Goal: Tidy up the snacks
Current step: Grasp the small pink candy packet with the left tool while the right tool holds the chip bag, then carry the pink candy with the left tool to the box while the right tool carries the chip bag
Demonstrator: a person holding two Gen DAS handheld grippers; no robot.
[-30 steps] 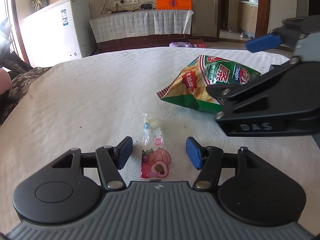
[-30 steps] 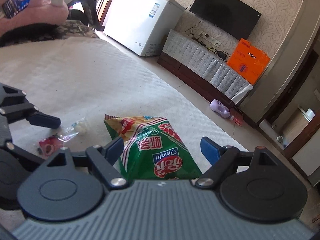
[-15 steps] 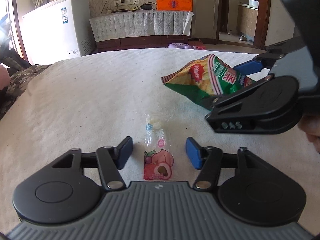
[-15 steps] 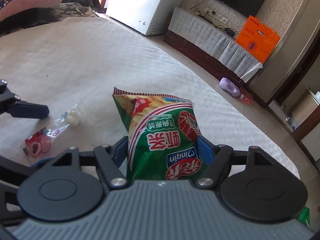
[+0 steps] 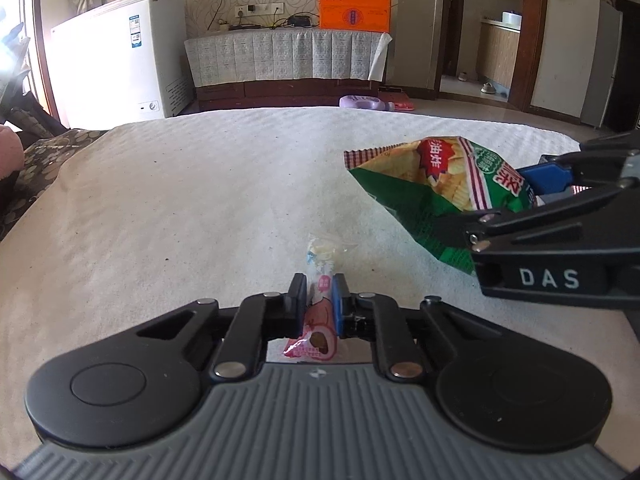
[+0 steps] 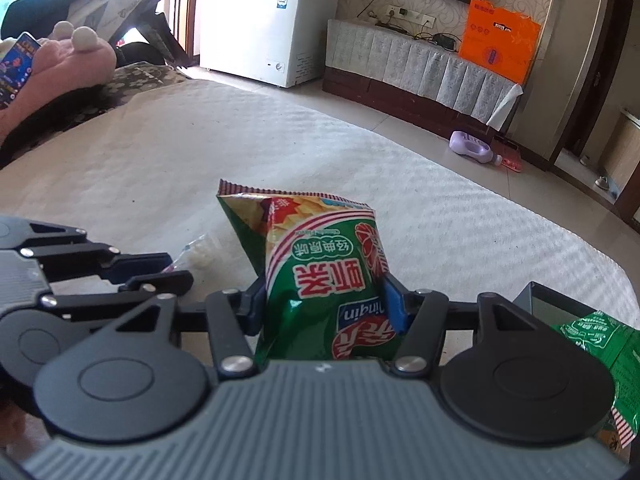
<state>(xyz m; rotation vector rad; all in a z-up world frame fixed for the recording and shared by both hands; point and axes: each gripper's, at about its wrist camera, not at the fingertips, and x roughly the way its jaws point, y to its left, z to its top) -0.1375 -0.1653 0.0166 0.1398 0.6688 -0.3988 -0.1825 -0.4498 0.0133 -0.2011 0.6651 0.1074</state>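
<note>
My left gripper (image 5: pixel 317 295) is shut on a small pink peach candy packet (image 5: pixel 314 340) with a clear end, on the white bedspread (image 5: pixel 200 208). My right gripper (image 6: pixel 326 304) is shut on a green chip bag (image 6: pixel 320 276) and holds it lifted off the bed. In the left wrist view the chip bag (image 5: pixel 436 184) hangs at the right in the right gripper (image 5: pixel 560 248). In the right wrist view the left gripper (image 6: pixel 132 272) sits low at the left with the candy's clear end (image 6: pixel 198 254) beside it.
A dark box (image 6: pixel 560 304) with another green snack bag (image 6: pixel 600 340) is at the right edge of the bed. A pink plush (image 6: pixel 52 68) lies at the far left. A white freezer (image 5: pixel 116 60) and a TV cabinet (image 5: pixel 288 60) stand beyond the bed.
My left gripper has shut on the candy packet. My right gripper, shut on the chip bag since half a second ago, has lifted it.
</note>
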